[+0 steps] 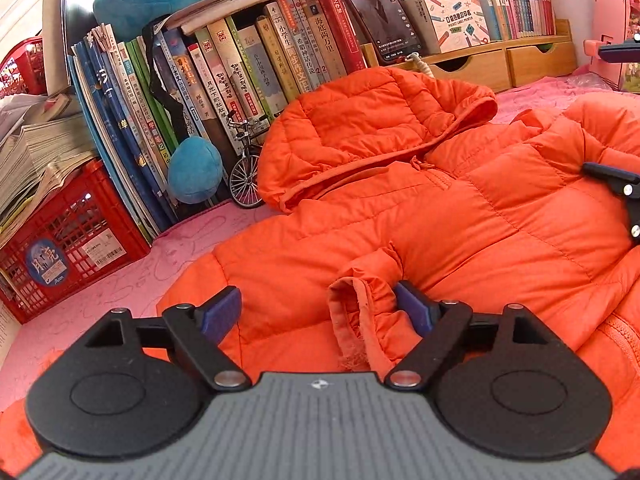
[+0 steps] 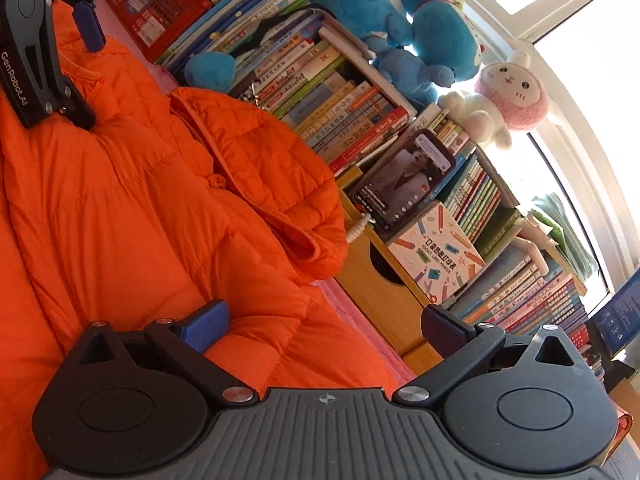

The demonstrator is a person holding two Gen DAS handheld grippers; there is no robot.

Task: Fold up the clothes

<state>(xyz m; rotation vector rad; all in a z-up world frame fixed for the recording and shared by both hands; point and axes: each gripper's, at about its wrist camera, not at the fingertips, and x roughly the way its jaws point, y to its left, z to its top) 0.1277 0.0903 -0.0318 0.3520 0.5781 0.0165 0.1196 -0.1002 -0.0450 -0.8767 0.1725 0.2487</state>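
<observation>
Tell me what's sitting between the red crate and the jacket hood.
In the left wrist view, between the red crate and the hood stand leaning books, a blue plush foot and a small model bicycle.

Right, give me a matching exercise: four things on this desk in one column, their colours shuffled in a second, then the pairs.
Things:
1. puffer jacket
2. plastic crate
3. round plush toy
4. table cover

Colours:
A. blue
B. pink
C. orange
D. red

Pairs: 1-C, 2-D, 3-A, 4-B
</observation>
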